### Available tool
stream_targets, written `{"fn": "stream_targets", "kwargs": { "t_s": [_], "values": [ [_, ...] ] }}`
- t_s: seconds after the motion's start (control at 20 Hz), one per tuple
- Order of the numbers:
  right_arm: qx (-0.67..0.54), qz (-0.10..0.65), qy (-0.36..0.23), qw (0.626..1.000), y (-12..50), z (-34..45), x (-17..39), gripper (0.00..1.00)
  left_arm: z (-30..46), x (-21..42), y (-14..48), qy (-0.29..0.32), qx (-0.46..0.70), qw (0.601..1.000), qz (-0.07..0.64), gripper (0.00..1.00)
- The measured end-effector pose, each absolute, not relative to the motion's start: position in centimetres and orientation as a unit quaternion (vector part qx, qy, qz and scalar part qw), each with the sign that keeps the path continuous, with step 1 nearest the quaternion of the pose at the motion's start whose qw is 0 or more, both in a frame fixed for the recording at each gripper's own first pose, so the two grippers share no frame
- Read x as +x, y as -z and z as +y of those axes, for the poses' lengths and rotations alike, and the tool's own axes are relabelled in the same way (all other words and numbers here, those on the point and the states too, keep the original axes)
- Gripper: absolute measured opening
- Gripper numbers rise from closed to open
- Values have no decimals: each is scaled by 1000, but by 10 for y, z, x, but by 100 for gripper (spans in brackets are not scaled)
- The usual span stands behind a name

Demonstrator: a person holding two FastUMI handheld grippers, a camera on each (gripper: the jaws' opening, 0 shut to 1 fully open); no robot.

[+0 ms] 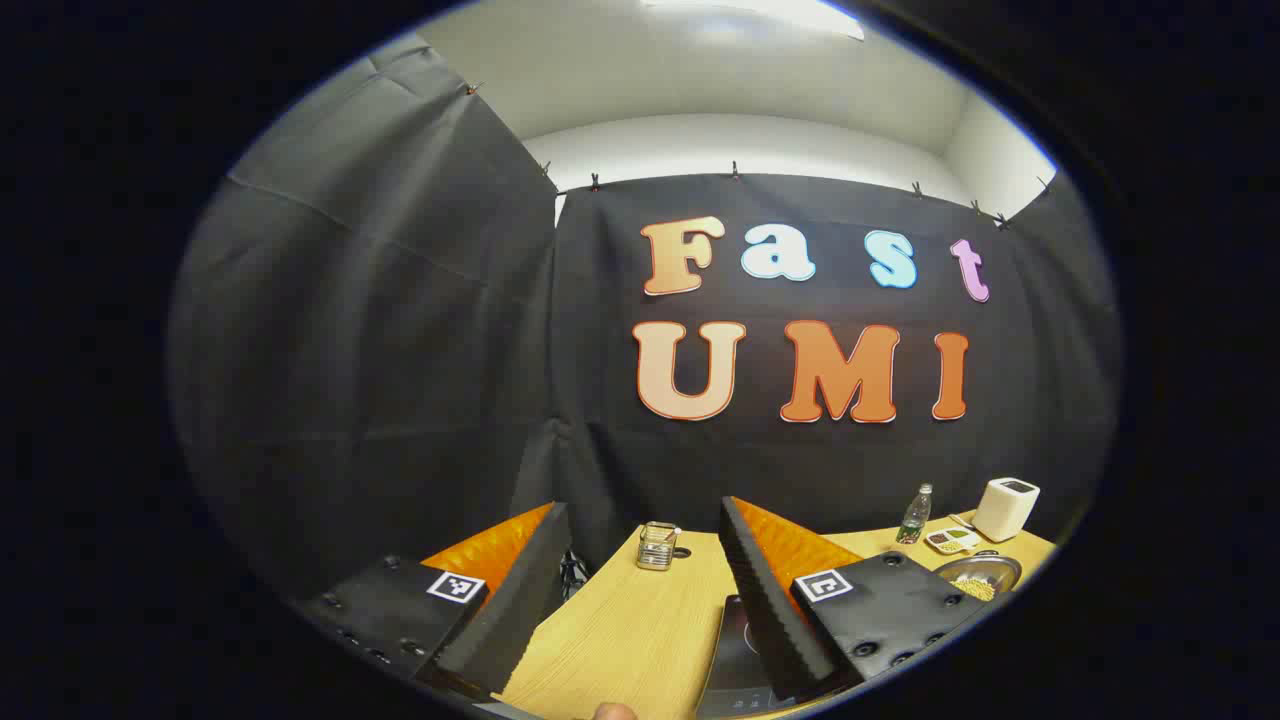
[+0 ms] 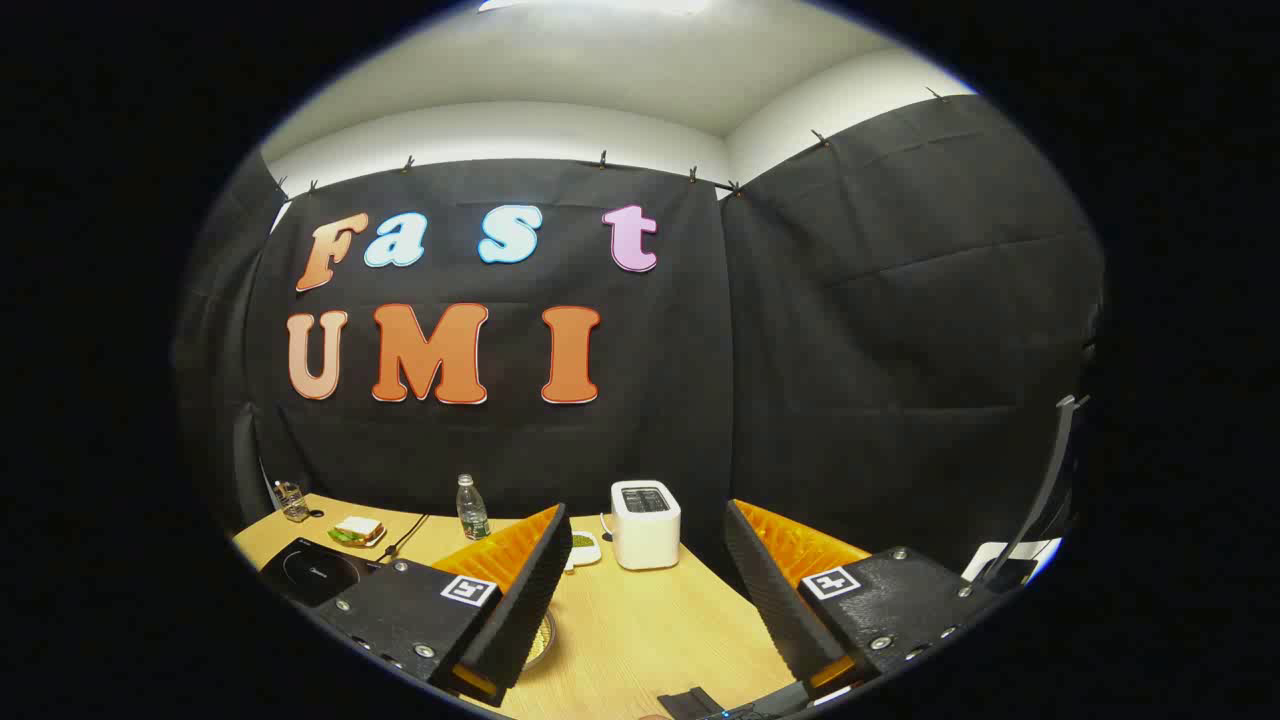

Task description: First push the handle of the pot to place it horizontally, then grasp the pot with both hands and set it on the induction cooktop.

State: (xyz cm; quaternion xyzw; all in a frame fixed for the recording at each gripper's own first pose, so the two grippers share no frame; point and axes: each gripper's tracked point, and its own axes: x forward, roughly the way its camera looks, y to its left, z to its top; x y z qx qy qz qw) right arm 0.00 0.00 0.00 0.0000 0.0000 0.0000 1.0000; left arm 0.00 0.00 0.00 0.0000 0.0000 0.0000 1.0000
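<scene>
Both grippers, left [image 1: 640, 585] and right [image 2: 640, 590], hover with fingers spread wide, empty; pot [image 1: 978, 577] looks rigid, metal, slippery, so clamp opposite rim edges.

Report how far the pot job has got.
Done: nothing visible. In hand: nothing; the left gripper and right gripper are open above the table. The induction cooktop is bare. Left: pushing the handle, then lifting the pot onto the cooktop.
</scene>
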Motion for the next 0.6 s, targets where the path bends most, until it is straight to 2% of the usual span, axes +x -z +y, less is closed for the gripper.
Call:
{"fn": "stream_targets", "kwargs": {
  "t_s": [0.6],
  "values": [
    [0,7,1,1000,4,3,4,95,1,1,-2,-6,6,1000,-3,97]
  ]
}}
